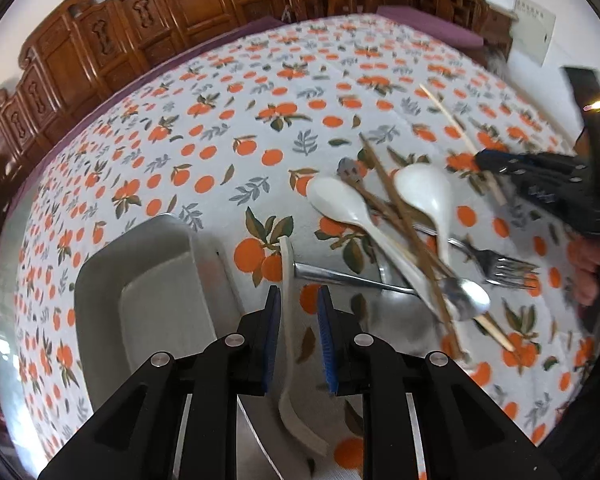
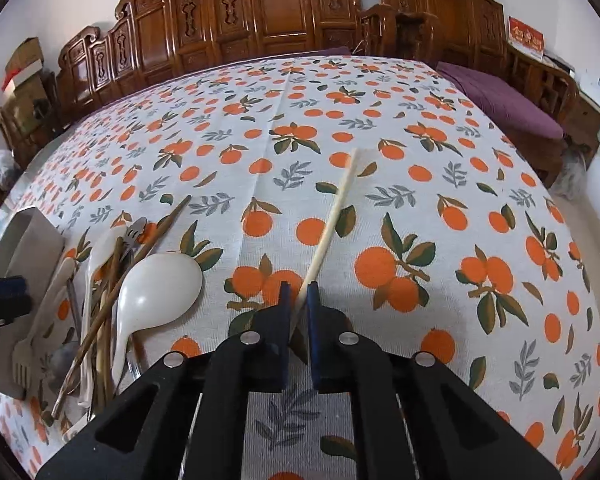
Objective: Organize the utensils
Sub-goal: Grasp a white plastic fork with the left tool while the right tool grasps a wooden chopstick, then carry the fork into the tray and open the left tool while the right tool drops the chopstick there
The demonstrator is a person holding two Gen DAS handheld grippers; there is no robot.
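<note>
The left gripper [image 1: 299, 304] stood slightly parted around the handle of a cream plastic fork [image 1: 287, 320]; the left pad seemed to touch the handle while the right pad stood clear, so whether it truly gripped was hard to tell. The fork's tines showed in the right wrist view, beside the metal tray [image 1: 156, 280] that lay on the orange-print tablecloth [image 1: 220, 128].

The right gripper [image 2: 299, 300] was pinched on one pale chopstick [image 2: 332, 216], which slanted up and away over the cloth.

Just right of the tray lay the heap of utensils: two white soup spoons [image 1: 424, 192], dark brown chopsticks [image 1: 396, 208], a steel fork [image 1: 500, 268], a steel spoon [image 1: 466, 298] and a slotted metal piece [image 1: 350, 170], crossing and touching one another. Carved wooden chairs [image 2: 268, 12] lined the far edge of the table.
</note>
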